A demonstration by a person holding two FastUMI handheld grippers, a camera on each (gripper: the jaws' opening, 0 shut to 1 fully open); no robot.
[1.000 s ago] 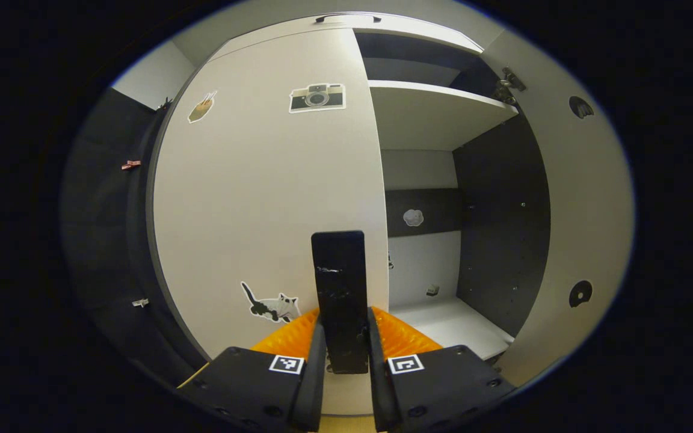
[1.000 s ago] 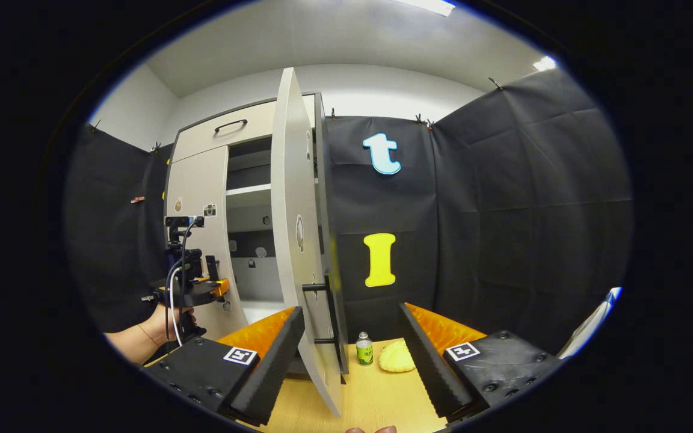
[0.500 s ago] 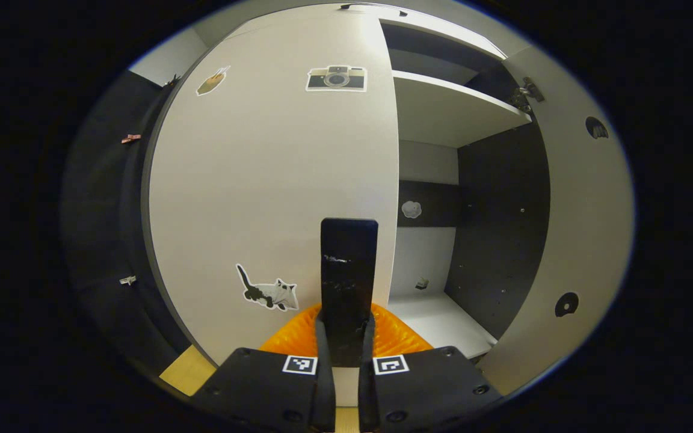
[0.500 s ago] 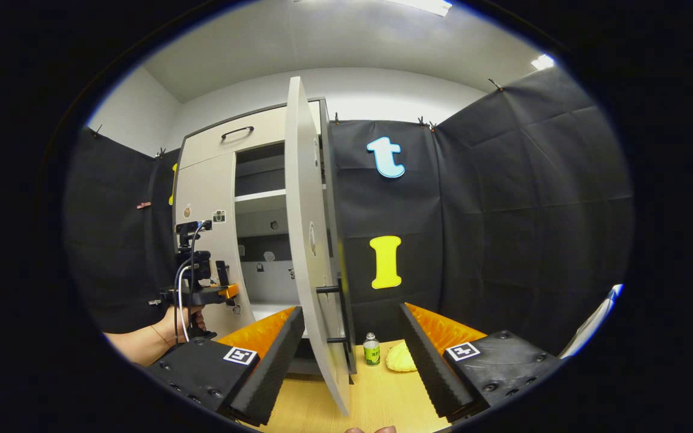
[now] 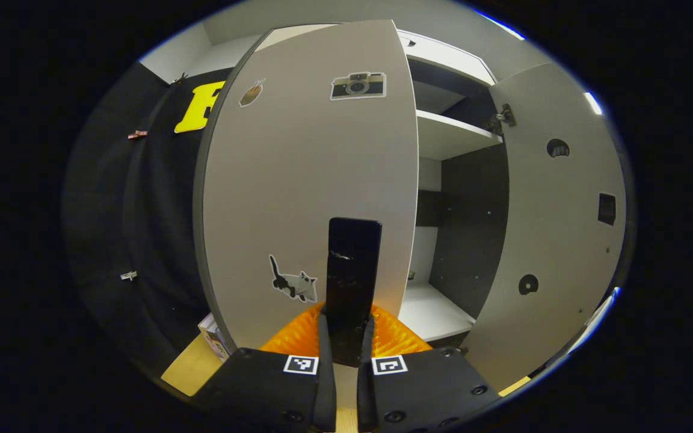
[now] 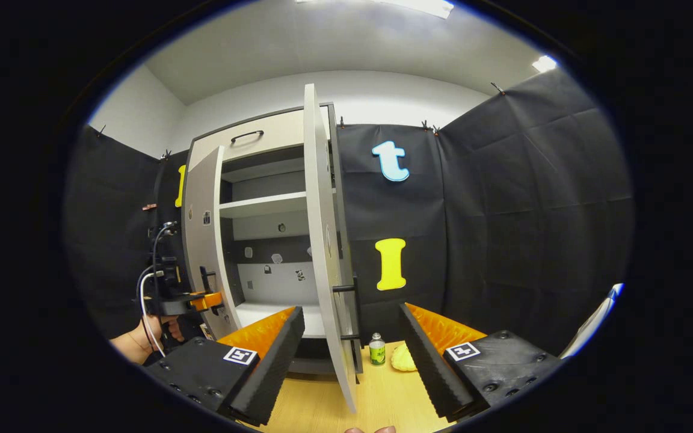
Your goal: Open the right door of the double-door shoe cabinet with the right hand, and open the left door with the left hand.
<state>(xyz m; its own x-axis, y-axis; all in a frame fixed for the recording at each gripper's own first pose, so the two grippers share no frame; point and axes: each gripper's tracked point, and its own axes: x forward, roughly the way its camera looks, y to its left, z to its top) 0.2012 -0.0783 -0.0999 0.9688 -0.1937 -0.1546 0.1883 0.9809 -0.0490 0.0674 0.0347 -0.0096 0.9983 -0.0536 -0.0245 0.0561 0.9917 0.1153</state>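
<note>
The cabinet's left door (image 5: 304, 180), pale with a camera sticker and a cat sticker, stands partly swung out. My left gripper (image 5: 346, 340) is shut on its black upright handle (image 5: 354, 270). The right door (image 5: 554, 240) hangs wide open, baring the shelf (image 5: 455, 135). In the right gripper view that right door (image 6: 324, 240) is seen edge-on with its handle (image 6: 346, 288) on the far side. My right gripper (image 6: 351, 361) is open, its fingers apart on either side of the door's lower edge without touching it. The left gripper (image 6: 187, 300), held by a hand (image 6: 142, 343), is at the left door (image 6: 202, 240).
A small green bottle (image 6: 376, 350) and a yellow lumpy object (image 6: 403, 358) sit on the wooden surface (image 6: 376, 397) right of the right door. Black cloth walls close in on the left and right. A drawer with a dark handle (image 6: 247, 136) tops the cabinet.
The left door has swung outward with my left gripper shut on its handle, showing more of the cabinet's inside. The right door and the open right gripper have hardly moved.
</note>
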